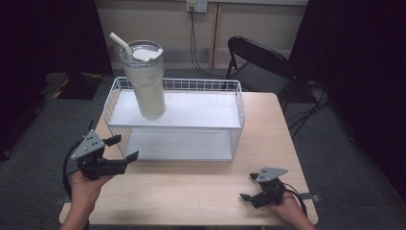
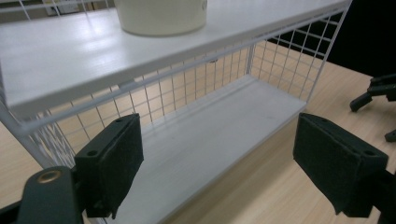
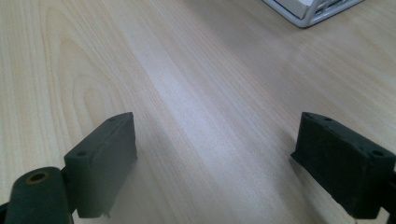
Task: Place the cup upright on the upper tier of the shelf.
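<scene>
The left gripper (image 1: pixel 124 147) is held just off the near left corner of the white wire rack (image 1: pixel 237 117), its jaws spread wide with nothing between them. In the left gripper view the two black pads (image 2: pixel 114 158) frame the rack's lower shelf (image 2: pixel 219 126), and the upper shelf (image 2: pixel 70 56) runs across above them. A cream tumbler (image 1: pixel 146 84) with a clear lid and a straw stands upright on the upper shelf, toward its left end, well apart from both grippers. The right gripper (image 1: pixel 249 187) rests low near the near right part of the wooden table (image 1: pixel 191 187), its jaws likewise spread and empty; the right gripper view looks along them over bare wood, with a corner of the rack at the top edge. Behind the table stands a black folding chair (image 1: pixel 258 62).
</scene>
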Demonstrator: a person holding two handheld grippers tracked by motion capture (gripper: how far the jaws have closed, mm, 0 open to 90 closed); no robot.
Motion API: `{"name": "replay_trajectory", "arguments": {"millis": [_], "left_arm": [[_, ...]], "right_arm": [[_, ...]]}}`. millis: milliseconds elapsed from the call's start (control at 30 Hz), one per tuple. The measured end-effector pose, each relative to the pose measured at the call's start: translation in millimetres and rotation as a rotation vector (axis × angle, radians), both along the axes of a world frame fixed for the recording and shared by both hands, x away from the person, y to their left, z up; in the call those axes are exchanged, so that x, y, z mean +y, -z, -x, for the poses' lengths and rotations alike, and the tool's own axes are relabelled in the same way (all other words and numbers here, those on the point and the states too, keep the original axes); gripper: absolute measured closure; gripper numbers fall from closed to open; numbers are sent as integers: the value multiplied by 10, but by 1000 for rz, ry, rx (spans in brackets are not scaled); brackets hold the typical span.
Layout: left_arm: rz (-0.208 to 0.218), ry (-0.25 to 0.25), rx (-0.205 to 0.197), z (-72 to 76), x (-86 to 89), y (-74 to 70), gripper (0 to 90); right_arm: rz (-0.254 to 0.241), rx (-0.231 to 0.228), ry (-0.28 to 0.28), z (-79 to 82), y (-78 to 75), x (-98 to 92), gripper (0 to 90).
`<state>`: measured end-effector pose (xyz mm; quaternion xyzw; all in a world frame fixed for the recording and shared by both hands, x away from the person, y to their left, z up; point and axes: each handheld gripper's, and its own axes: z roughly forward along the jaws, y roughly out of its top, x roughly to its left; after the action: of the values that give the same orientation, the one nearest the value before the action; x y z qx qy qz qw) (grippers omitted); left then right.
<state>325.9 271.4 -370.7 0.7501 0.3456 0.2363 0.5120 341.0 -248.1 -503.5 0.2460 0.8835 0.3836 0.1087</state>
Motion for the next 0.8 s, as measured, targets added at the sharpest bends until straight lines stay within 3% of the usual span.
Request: {"name": "replay_trajectory", "arguments": {"millis": [800], "left_arm": [[-37,18,126,22,-103,824,168]], "right_arm": [[1,0,-1,0,0,-1,122]]}}
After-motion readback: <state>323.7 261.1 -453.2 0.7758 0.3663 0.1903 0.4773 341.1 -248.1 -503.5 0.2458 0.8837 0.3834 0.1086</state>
